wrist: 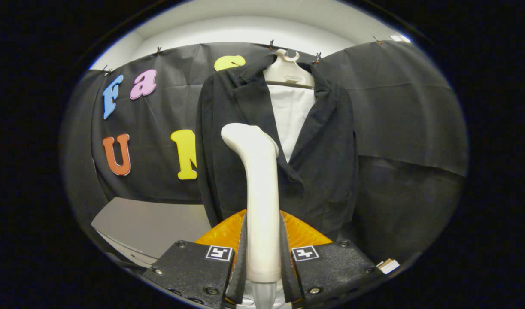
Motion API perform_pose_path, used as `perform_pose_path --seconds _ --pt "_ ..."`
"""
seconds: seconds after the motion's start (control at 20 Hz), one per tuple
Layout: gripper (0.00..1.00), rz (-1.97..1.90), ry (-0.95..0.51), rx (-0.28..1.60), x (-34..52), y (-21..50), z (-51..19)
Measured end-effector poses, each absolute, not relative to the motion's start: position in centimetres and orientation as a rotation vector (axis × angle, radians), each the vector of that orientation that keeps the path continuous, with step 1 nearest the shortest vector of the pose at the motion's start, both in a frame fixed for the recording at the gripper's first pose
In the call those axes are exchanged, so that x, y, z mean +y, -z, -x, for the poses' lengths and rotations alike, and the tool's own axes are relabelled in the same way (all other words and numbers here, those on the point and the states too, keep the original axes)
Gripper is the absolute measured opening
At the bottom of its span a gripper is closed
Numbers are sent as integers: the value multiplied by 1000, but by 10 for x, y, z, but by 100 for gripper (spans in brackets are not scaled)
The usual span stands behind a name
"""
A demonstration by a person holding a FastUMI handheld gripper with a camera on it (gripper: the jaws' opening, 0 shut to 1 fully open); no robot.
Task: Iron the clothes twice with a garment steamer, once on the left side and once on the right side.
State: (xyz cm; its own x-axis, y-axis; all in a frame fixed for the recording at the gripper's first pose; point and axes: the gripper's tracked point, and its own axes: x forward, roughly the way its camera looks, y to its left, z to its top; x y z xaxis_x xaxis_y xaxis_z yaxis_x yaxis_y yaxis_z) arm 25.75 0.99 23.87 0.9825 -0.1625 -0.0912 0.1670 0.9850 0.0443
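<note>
White plastic catches the eye first: the garment steamer point(259, 201) stands upright between the two fingers of the gripper point(262, 257), its handle pinched from both sides by the dark pads, its bent head rising just ahead of them and pointing at the clothes. The grip looks square and snug, with the handle centred between the pads, so I would not shift it before moving.

Beyond the steamer hangs the black jacket point(314, 141), open at the front over a white shirt point(293, 116), on a pale hanger point(288, 71) clipped to the booth's black cloth wall point(399, 107). The steamer head sits in front of the jacket panel on the gripper's left, roughly at chest height, but whether it touches the cloth or stands a little off it is hard to judge from this angle.

To do the pass well, I'd say: keep the head flat to the panel, start high near the shoulder and draw straight down toward the hem in one steady stroke, not dragging the lapel sideways. The jacket hangs loose, so a hard push would swing it on the hanger; light contact is safer. The other panel then wants the same stroke.

Low down behind the fingers lie an orange ribbed piece point(303, 231) and a grey table point(150, 223), both well below the stroke.
</note>
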Motion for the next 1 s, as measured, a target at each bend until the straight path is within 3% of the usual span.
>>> perform_pose_path --seconds 1.0 --pt "37 -29 202 300 -7 -128 -261"
